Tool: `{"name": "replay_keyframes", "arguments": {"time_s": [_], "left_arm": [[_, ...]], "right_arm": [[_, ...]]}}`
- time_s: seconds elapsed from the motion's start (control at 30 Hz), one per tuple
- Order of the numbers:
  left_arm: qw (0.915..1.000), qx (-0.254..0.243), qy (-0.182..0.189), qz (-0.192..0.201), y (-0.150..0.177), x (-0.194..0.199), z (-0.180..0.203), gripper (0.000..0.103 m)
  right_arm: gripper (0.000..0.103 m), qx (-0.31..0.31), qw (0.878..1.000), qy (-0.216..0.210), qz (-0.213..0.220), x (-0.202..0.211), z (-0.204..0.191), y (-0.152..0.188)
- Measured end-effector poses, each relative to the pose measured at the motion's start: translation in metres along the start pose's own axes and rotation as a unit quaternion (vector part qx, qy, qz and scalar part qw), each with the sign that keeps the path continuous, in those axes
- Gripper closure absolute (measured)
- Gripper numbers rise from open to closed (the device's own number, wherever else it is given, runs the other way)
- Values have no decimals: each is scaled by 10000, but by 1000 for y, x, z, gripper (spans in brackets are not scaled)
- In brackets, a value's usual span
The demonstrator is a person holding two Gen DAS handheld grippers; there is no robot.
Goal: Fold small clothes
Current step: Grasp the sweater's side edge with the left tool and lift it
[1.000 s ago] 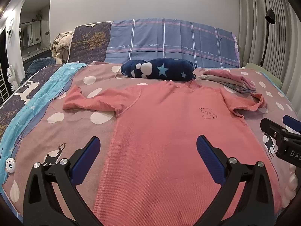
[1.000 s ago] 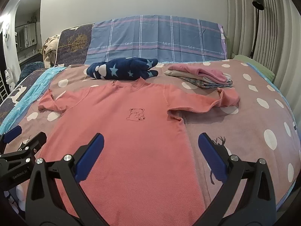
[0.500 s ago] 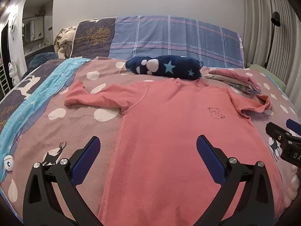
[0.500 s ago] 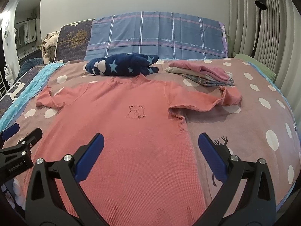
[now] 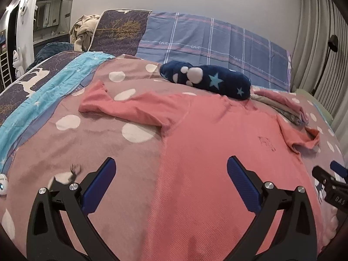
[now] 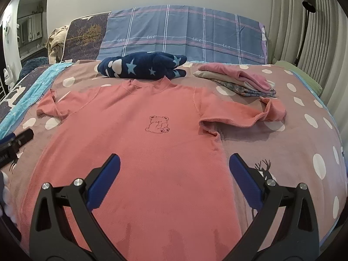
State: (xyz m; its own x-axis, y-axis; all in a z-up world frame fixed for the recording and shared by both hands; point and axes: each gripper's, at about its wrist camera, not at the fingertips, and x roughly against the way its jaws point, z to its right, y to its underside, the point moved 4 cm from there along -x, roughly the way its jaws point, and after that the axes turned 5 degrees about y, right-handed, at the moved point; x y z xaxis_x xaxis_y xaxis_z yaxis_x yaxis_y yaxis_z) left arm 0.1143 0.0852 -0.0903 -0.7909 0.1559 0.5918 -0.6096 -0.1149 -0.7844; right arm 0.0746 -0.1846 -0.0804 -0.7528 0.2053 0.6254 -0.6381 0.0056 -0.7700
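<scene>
A salmon-pink long-sleeved shirt (image 6: 152, 143) with a small bear print (image 6: 158, 124) lies flat, front up, on the bed, collar toward the pillows. Its right sleeve (image 6: 245, 114) is bunched and folded back at the cuff; its left sleeve (image 5: 121, 108) stretches out over the bedspread. My left gripper (image 5: 170, 174) hangs open above the shirt's left lower edge (image 5: 217, 184), holding nothing. My right gripper (image 6: 174, 169) is open over the lower right part of the shirt, also holding nothing. Each gripper's tip shows at the edge of the other's view.
A dark blue star-patterned plush bundle (image 6: 141, 67) lies just beyond the collar. A stack of folded clothes (image 6: 239, 80) sits at the far right. Plaid pillows (image 6: 184, 34) line the headboard. A floor lamp (image 6: 308, 2) and curtains stand on the right; a blue quilt (image 5: 43, 91) lies left.
Both grippers have shifted left and dropped a little closer to the shirt; the left one has turned toward the left sleeve side. The shirt has not moved, and both stay open.
</scene>
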Motion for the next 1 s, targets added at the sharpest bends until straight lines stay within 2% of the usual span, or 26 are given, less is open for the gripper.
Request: {"name": "replay_keyframes", "arguments": {"time_s": [0.17, 0.23, 0.27, 0.43, 0.53, 0.67, 0.73, 0.83, 0.9, 0.97, 1.0], "left_arm": [[9995, 219, -214, 6, -33, -20, -42, 7], [9979, 415, -484, -68, -53, -36, -70, 9], [9959, 511, -743, -105, -68, -49, -88, 11], [9808, 789, -1744, -377, -124, -115, -162, 11], [9746, 885, -1979, -558, -143, -150, -191, 11], [9592, 949, -2485, -958, -158, -206, -223, 11], [9543, 1135, -2515, -1146, -161, -225, -236, 12], [9546, 1284, -2311, -1375, -164, -244, -248, 43], [9540, 1467, -2105, -1553, -162, -251, -255, 80], [9576, 1600, -1861, -1509, -163, -248, -259, 95], [9601, 1595, -1780, -1449, -164, -245, -257, 96]], "right_arm": [[2, 173, 9998, 54, -18, -9, -4, -6], [2, 244, 9997, 79, -17, -13, -6, -8], [2, 263, 9996, 81, -27, -16, -6, -9], [2, 377, 9990, 54, -213, -36, -8, -9], [2, 398, 9986, 45, -336, -50, -7, -13], [2, 422, 9981, 121, -429, -69, -5, -19], [2, 490, 9974, 204, -485, -80, -4, -21], [2, 544, 9967, 225, -559, -90, -4, -23], [2, 570, 9966, 210, -562, -94, -5, -24], [2, 574, 9967, 175, -540, -96, -7, -24], [2, 583, 9967, 145, -543, -96, -8, -23]]}}
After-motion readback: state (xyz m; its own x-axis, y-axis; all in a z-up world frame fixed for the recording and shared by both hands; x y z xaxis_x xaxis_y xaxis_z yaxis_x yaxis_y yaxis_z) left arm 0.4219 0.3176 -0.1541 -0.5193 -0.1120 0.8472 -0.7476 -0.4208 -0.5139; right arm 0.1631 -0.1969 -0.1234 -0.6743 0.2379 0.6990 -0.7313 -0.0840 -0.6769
